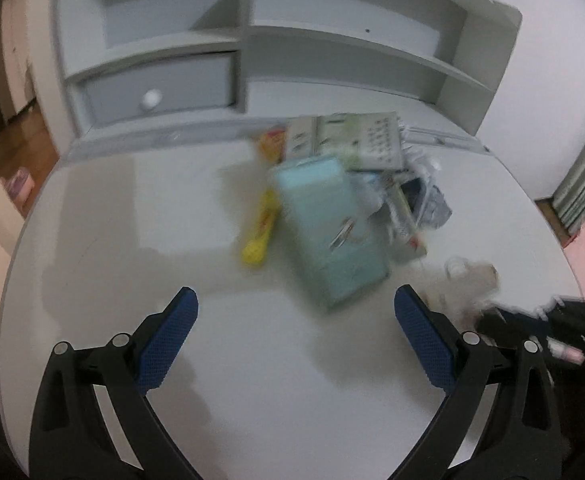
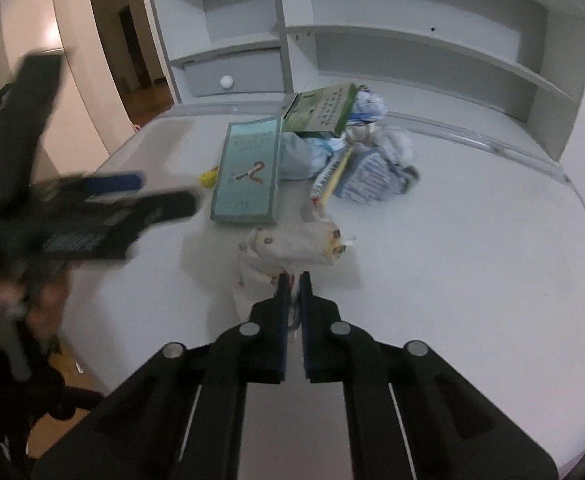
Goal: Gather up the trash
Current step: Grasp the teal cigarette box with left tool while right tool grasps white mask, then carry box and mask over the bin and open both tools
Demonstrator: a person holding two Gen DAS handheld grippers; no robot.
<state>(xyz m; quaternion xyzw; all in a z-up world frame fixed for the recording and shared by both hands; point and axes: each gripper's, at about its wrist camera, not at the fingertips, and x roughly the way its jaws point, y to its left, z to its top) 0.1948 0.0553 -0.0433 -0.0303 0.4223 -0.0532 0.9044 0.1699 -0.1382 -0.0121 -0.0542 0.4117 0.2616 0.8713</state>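
right gripper (image 2: 292, 280) pinches one crumpled wrapper (image 2: 292, 242); left gripper (image 1: 295, 312) gapes empty near two books (image 2: 248, 172).

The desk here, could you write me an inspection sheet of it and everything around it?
Surface: white desk, mostly bare at the near side.
Job's things: crumpled wrapper in front of the pile; bags and packets heaped behind.
Clutter: teal book lying flat, green box on the heap, yellow item beside the book.
Grippers: left gripper over bare desk, jaws wide apart, holding nothing; right gripper jaws shut on the wrapper's near edge.
Cables: nothing seen.
Surroundings: grey shelf unit with a drawer at the back; wood floor beyond.
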